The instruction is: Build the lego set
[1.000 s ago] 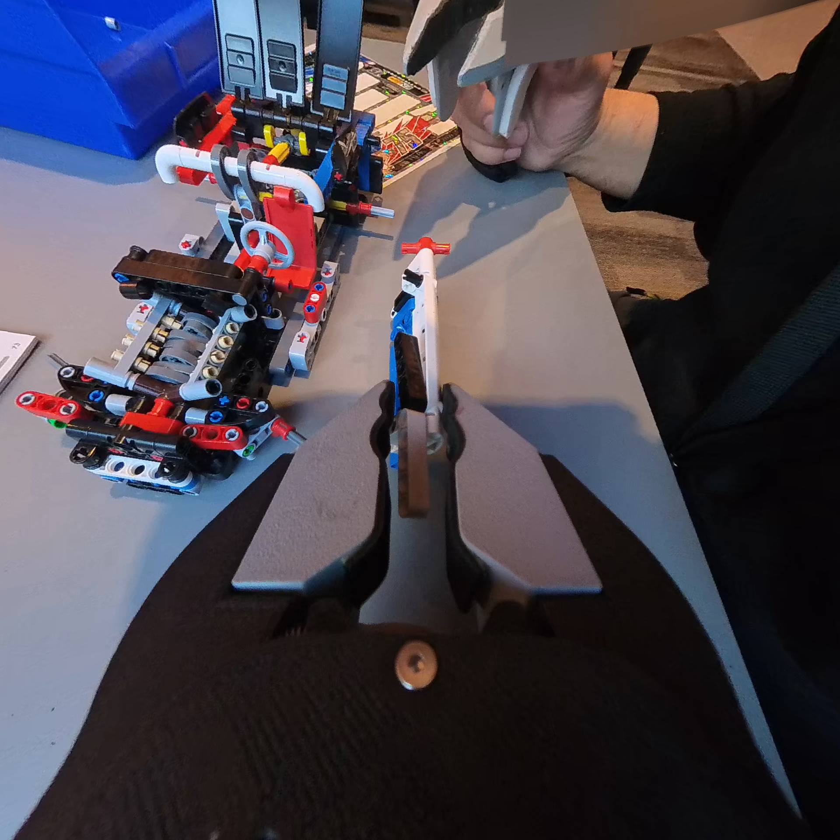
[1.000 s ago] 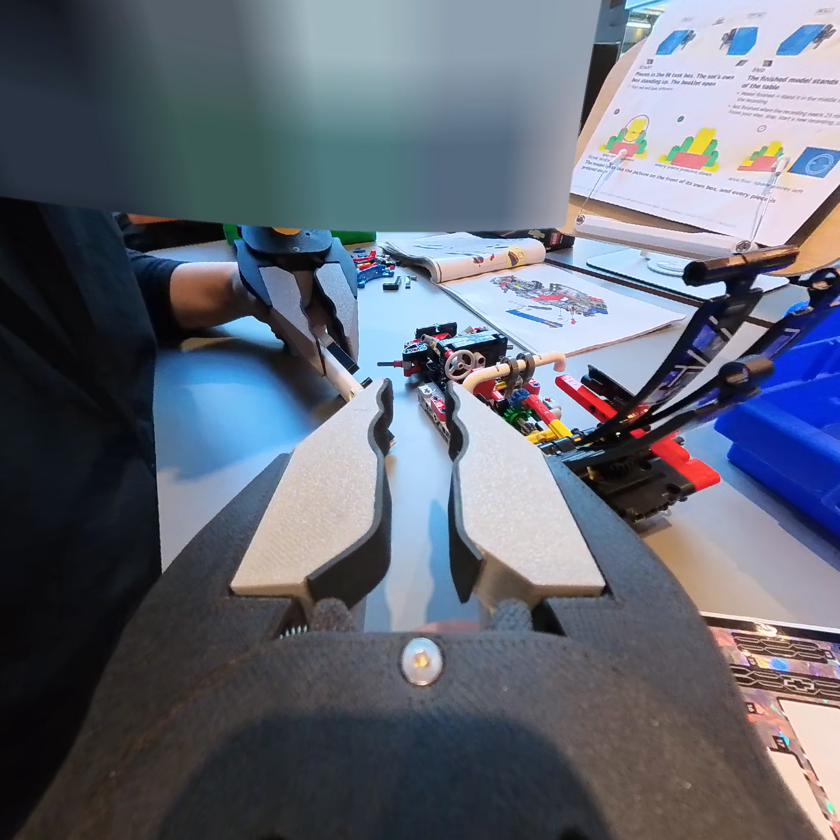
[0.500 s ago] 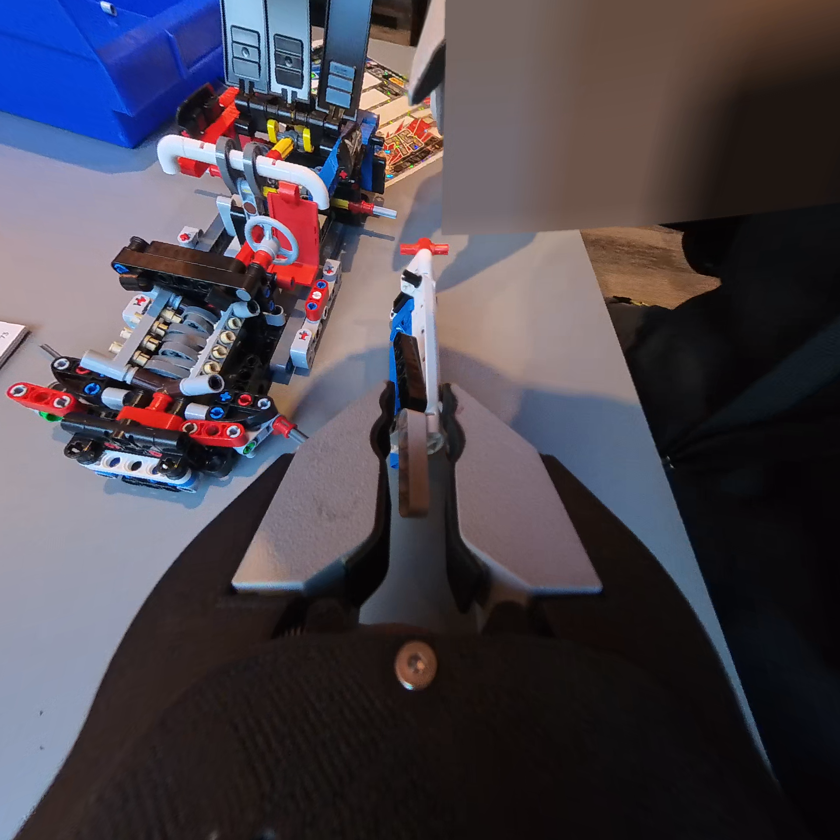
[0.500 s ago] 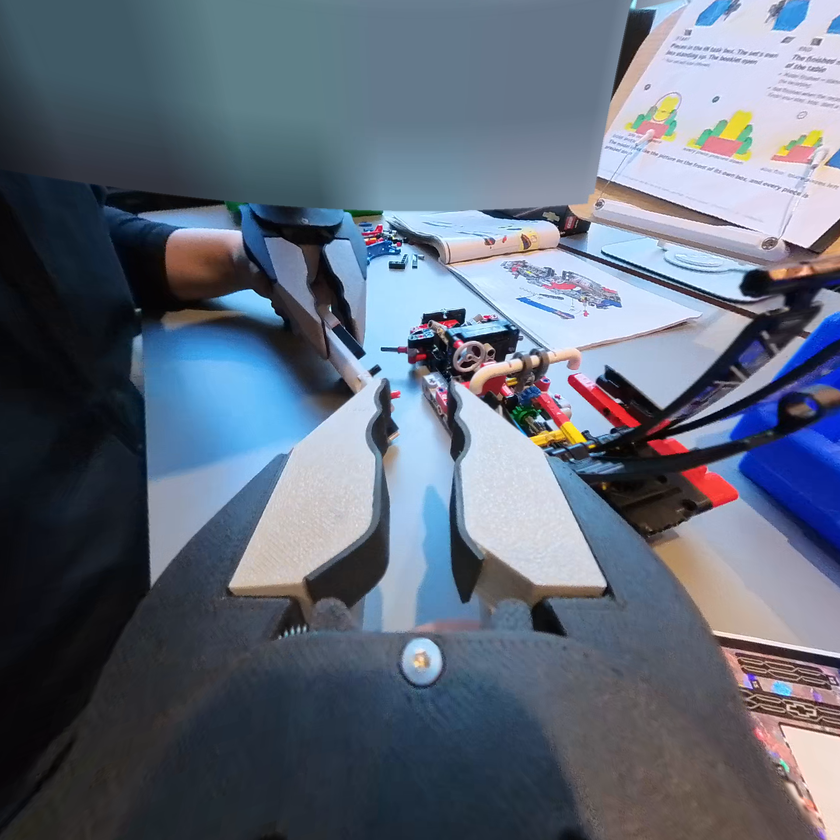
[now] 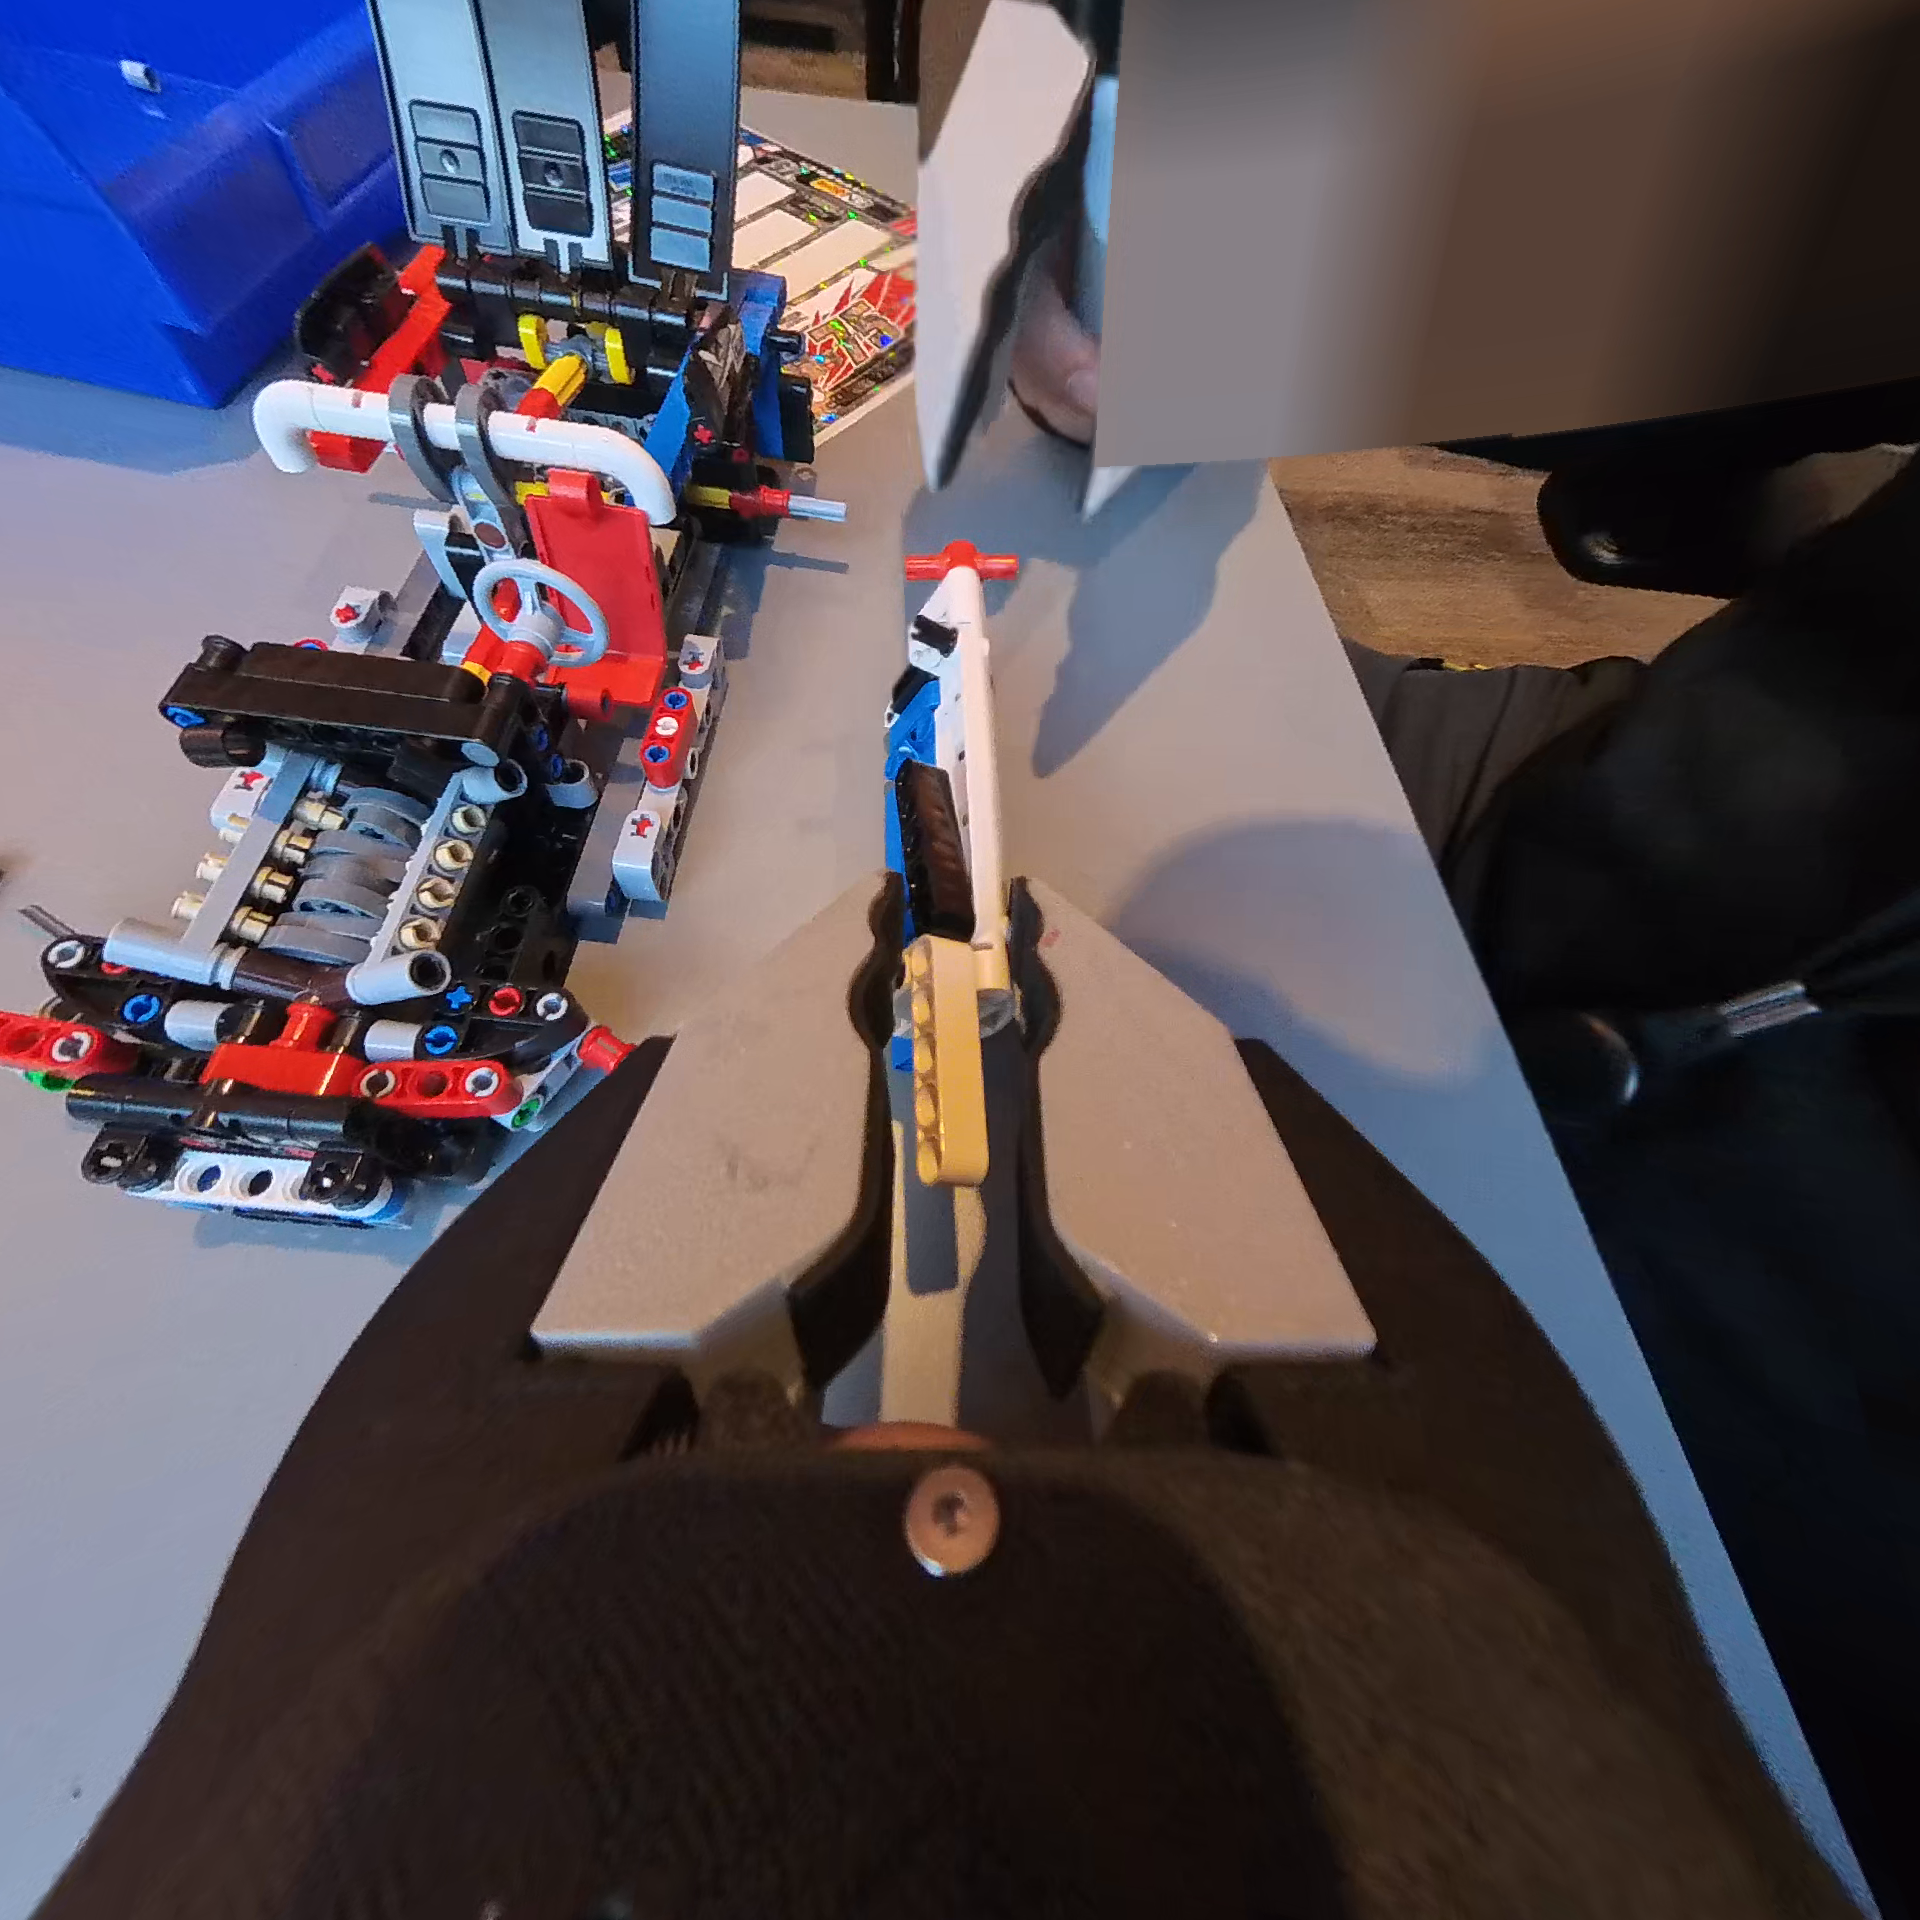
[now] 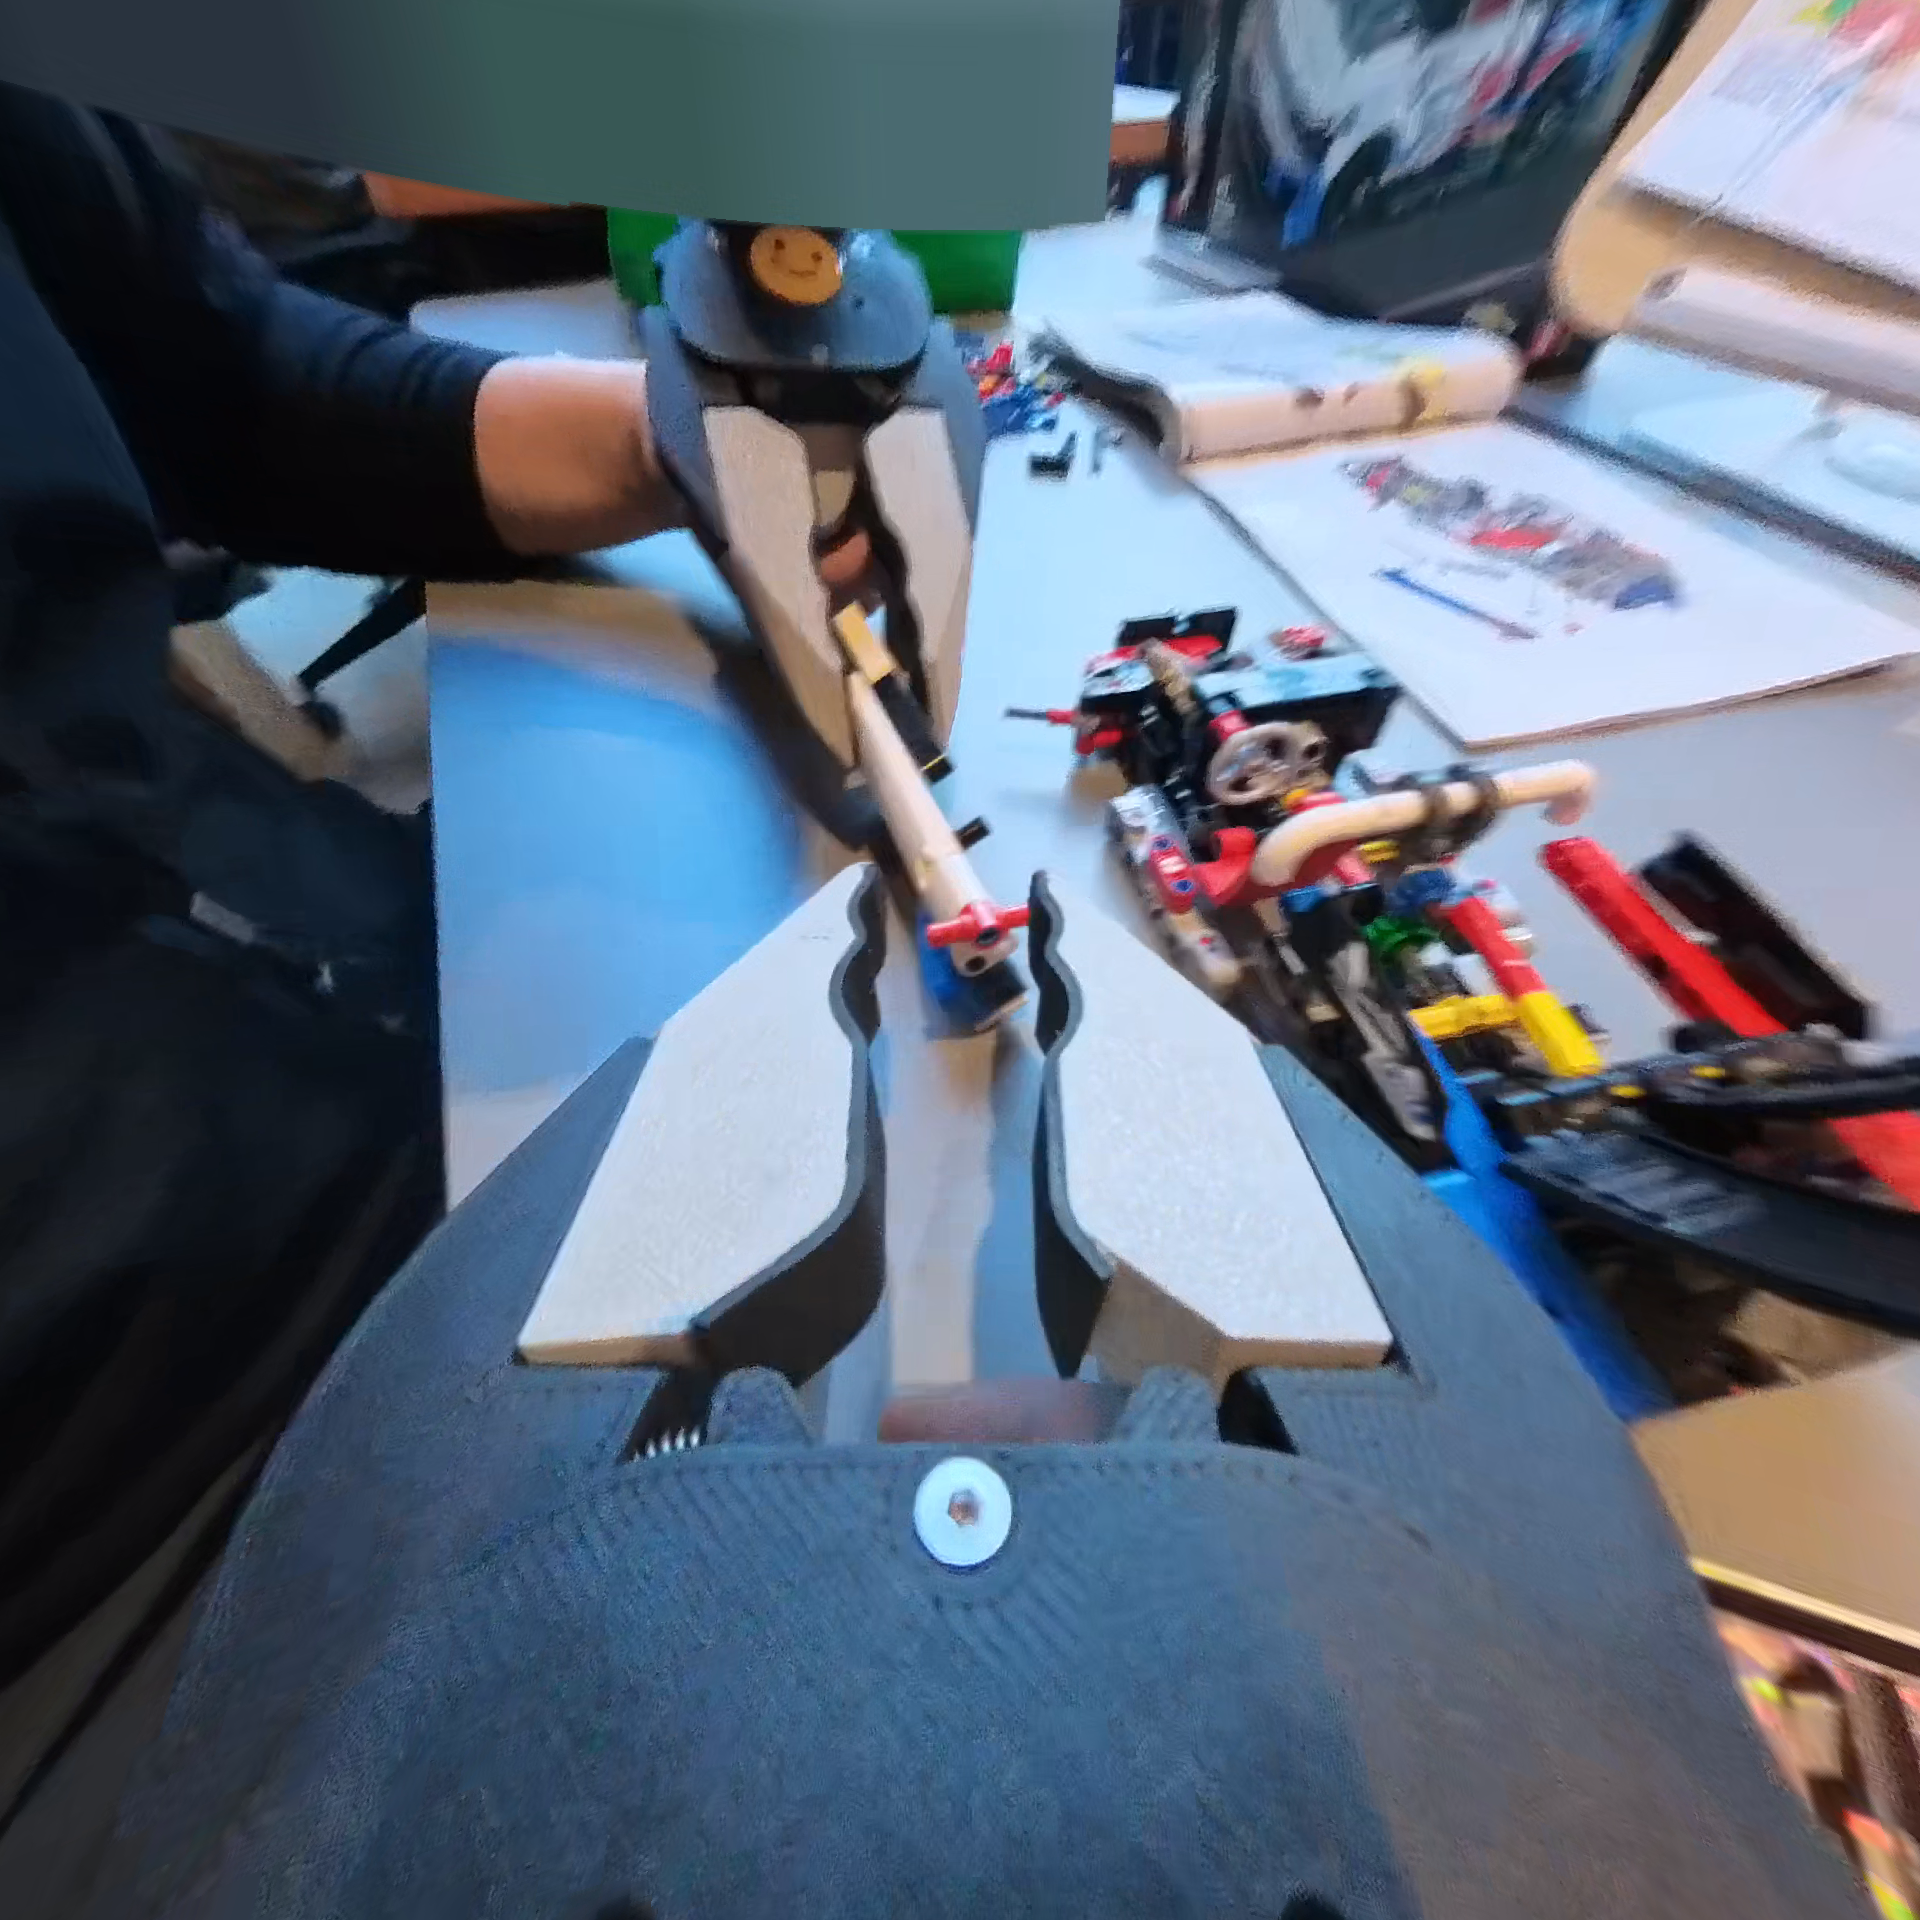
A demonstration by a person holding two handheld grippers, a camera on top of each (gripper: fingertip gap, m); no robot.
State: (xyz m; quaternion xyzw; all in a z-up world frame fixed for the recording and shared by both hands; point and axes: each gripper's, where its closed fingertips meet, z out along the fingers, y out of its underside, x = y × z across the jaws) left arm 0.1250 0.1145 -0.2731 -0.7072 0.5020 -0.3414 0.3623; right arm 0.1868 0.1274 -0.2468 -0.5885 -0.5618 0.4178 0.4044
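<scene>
My left gripper is shut on the near end of a long white, blue and black lego sub-assembly, which points away over the grey table. Its far end carries a red cross piece. My right gripper is open, with that red end and a blue block between its fingertips; I cannot tell if they touch it. In the left wrist view the right gripper hangs just beyond the red piece. The left gripper also shows in the right wrist view. The partly built car chassis stands to the left.
A blue bin stands at the back left and a sticker sheet lies behind the chassis. An open instruction booklet lies beyond the chassis. The table edge runs close on the right, with a person in black beside it. Left tips to right tips: about 8 cm.
My right gripper has come down and forward to the sub-assembly's red end, and its fingers have spread wider. My left gripper has kept its hold and barely moved.
</scene>
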